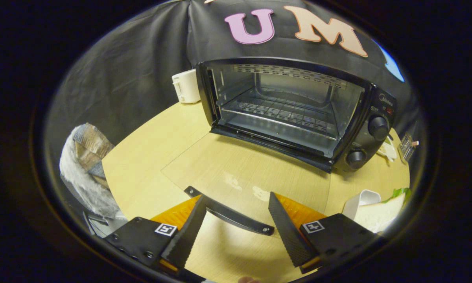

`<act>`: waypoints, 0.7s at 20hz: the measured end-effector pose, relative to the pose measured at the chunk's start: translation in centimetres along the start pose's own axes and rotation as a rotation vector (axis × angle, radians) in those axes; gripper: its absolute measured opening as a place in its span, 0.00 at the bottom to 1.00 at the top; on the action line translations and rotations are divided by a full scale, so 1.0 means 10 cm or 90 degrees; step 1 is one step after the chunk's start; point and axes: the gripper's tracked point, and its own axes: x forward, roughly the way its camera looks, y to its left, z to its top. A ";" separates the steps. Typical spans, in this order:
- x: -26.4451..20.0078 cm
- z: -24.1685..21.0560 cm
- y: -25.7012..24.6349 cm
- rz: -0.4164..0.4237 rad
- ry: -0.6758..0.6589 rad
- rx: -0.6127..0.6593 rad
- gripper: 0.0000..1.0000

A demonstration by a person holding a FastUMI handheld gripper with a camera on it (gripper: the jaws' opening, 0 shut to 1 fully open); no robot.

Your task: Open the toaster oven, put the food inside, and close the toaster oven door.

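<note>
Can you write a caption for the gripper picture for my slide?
Open gripper around the handle of the lowered glass door, toaster oven open, sandwich waiting beside it.

I see my gripper spread wide over the door handle; beyond it the toaster oven stands open.

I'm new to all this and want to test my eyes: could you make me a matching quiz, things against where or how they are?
1 oven door
2 door handle
3 sandwich
4 white appliance

A beside the toaster oven, away from its knobs
B between the open jaws of the gripper
C folded down flat
D in a white dish, beside one jaw

Pairs: 1-C, 2-B, 3-D, 4-A
</note>
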 end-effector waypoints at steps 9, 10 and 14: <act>-0.28 0.41 -0.09 0.004 -0.070 0.027 0.99; -0.36 0.53 -0.14 -0.002 -0.091 0.027 0.99; -0.70 0.97 -0.48 -0.042 -0.169 0.056 0.99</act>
